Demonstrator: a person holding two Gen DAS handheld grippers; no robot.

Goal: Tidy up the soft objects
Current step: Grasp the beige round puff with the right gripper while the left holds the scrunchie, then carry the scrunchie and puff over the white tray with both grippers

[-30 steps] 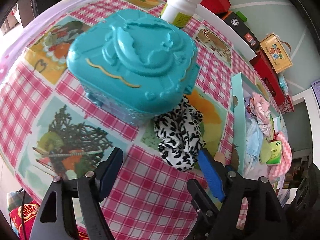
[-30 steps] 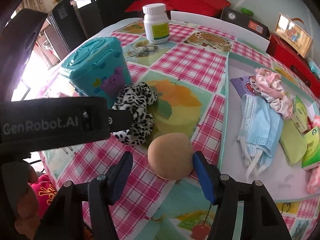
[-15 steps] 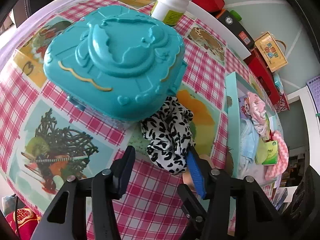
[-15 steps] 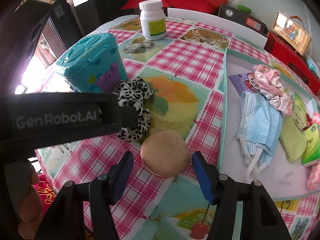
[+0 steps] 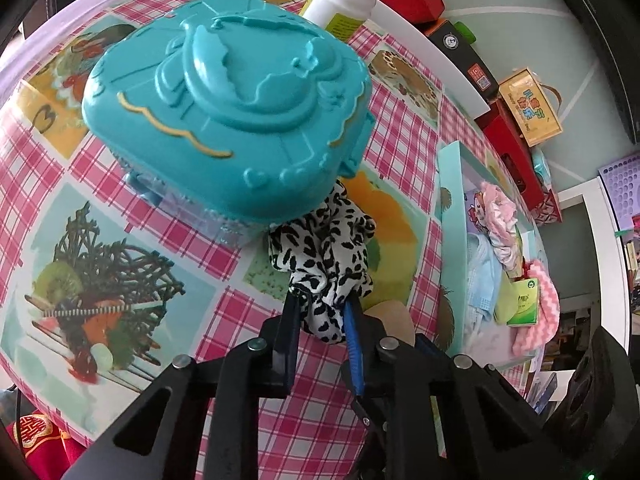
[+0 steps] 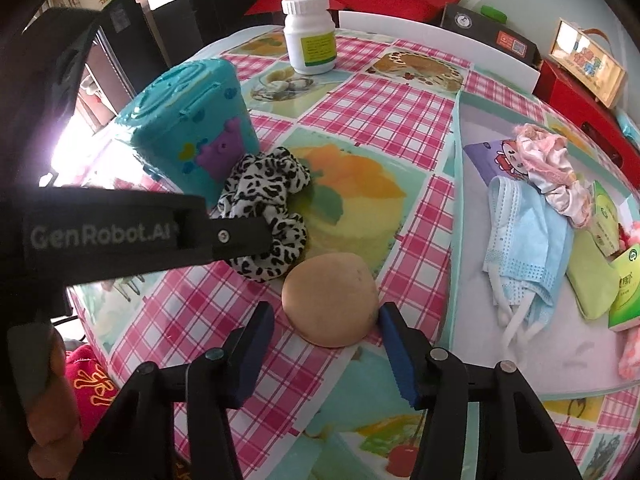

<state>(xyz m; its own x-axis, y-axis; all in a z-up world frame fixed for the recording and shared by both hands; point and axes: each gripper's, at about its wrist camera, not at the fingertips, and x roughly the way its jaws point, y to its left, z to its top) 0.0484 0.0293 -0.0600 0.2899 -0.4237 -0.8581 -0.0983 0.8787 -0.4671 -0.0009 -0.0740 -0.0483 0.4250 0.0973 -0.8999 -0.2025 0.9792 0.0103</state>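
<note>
We take the teal toy case (image 5: 224, 108) as our landmark; it stands on the checked worktop (image 5: 168, 216). Right against its near side lies the leopard-print scrunchie (image 5: 324, 248), partly tucked under the case's overhanging lid in the left wrist view. Our left tongs (image 5: 322, 308) have just been closing and now pinch the scrunchie's near edge, the fabric bunched between the two pads.

A little nearer to us than the scrunchie, and further from the case, sits the tan round puff (image 6: 330, 298). Our right tongs (image 6: 326, 320) straddle it with the jaws apart and have just been narrowing slightly: the right pad looks to be at the puff's edge, while a clear gap shows on the left side, so nothing is gripped there.

Beyond the case, at the far side of the worktop, stands a white bottle (image 6: 310, 36) with a green label. Well to the right of the case lies the pale tray (image 6: 454, 184), holding a blue face mask (image 6: 524, 240), a pink scrunchie (image 6: 548, 164) and green packets (image 6: 624, 284).
</note>
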